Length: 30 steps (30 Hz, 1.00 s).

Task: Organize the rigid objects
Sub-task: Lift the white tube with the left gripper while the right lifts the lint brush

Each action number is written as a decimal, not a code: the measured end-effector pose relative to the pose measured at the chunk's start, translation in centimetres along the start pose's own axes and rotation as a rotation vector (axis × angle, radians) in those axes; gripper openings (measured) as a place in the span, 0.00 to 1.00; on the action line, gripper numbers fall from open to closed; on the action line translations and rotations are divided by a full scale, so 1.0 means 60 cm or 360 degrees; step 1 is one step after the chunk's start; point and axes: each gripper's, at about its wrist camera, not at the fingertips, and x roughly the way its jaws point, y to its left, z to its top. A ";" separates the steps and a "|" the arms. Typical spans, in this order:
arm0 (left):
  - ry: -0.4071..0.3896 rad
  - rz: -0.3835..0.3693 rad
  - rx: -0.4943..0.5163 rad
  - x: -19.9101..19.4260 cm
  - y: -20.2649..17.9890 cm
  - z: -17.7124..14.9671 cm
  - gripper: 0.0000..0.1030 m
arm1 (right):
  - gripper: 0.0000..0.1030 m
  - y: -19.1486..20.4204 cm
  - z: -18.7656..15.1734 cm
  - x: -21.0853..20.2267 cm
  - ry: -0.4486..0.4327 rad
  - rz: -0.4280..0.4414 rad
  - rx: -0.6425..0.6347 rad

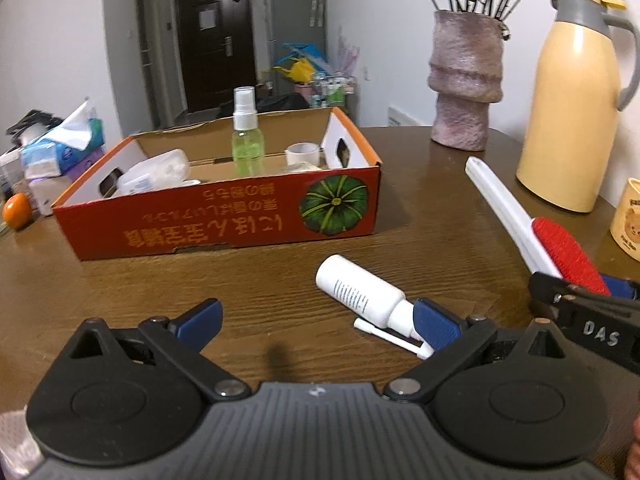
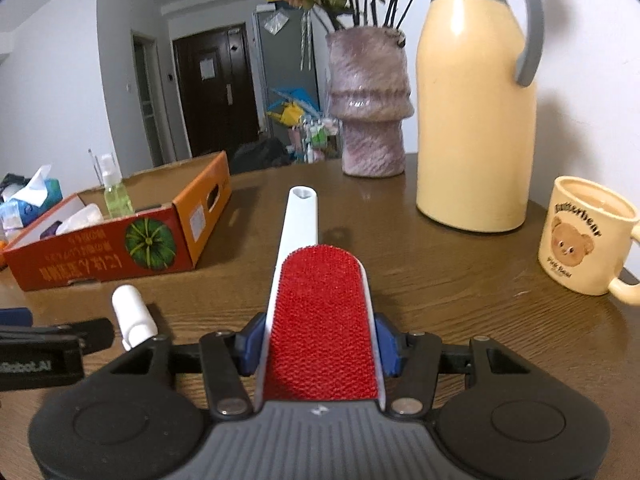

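So the lint brush [image 2: 320, 320], white handle with a red fuzzy pad, is clamped in the right gripper [image 2: 320, 344]. Both blue pads press against the sides of the brush head, and the handle sticks out away from the camera toward the far side of the wooden table [image 2: 460, 280]. Can't really tell if it's lifted or resting on the wood.

Just to the left of it lies a white spray bottle [image 1: 360, 292] on its side, thin nozzle pointing toward the near edge. The left gripper [image 1: 320, 320] is right there with its jaws wide apart; the bottle's neck and nozzle sit just inside the right-hand finger [image 1: 438, 322], looks like touching or nearly so, hard to say. Nothing is pinched.

Further out on the left is the orange cardboard box [image 1: 224, 228] with a pumpkin picture and upside-down print on its near wall. Inside it a green spray bottle [image 1: 246, 136] stands upright, with a roll of tape [image 1: 303, 154] toward the right end and a white packet [image 1: 156, 176] toward the left.

On the far right of the table there's a big cream thermos jug [image 2: 476, 120] with a grey handle, a pinkish vase [image 2: 370, 108] of dried flowers left of it, and a bear mug [image 2: 580, 236] nearer on the right edge. Way off to the left, past the box, are tissue packs [image 1: 60, 152] and an orange [image 1: 17, 210]. A dark door [image 1: 216, 40] shows in the background.
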 end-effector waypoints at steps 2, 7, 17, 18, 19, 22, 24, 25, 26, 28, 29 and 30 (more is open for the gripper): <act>-0.0007 -0.0047 0.0037 0.004 0.003 0.001 1.00 | 0.53 -0.001 -0.002 -0.007 -0.0024 -0.0015 0.0013; -0.0031 -0.0185 0.0138 0.014 0.011 0.001 1.00 | 0.53 -0.005 -0.010 -0.029 -0.0071 -0.0060 0.0042; -0.0057 -0.0449 0.0345 0.037 0.025 0.004 1.00 | 0.53 0.007 -0.040 -0.078 -0.0171 -0.0176 0.0099; -0.0062 -0.0474 0.0364 0.039 0.026 0.004 1.00 | 0.53 0.009 -0.042 -0.080 -0.0175 -0.0191 0.0102; -0.0069 -0.0502 0.0395 0.041 0.026 0.005 1.00 | 0.53 0.011 -0.044 -0.081 -0.0178 -0.0209 0.0106; -0.0086 -0.0547 0.0456 0.050 0.025 0.009 1.00 | 0.53 0.013 -0.046 -0.081 -0.0184 -0.0264 0.0119; -0.0088 -0.0601 0.0475 0.054 0.025 0.011 1.00 | 0.53 0.013 -0.045 -0.079 -0.0184 -0.0304 0.0140; -0.0089 -0.0628 0.0497 0.057 0.024 0.012 1.00 | 0.53 0.013 -0.045 -0.079 -0.0185 -0.0321 0.0154; -0.0093 -0.0641 0.0521 0.059 0.022 0.012 1.00 | 0.53 0.013 -0.046 -0.079 -0.0186 -0.0334 0.0161; -0.0096 -0.0660 0.0568 0.064 0.019 0.012 1.00 | 0.53 0.013 -0.045 -0.077 -0.0184 -0.0356 0.0171; -0.0089 -0.0671 0.0586 0.069 0.018 0.013 1.00 | 0.53 0.014 -0.045 -0.077 -0.0183 -0.0362 0.0176; -0.0082 -0.0684 0.0593 0.074 0.019 0.014 1.00 | 0.53 0.014 -0.046 -0.077 -0.0182 -0.0369 0.0180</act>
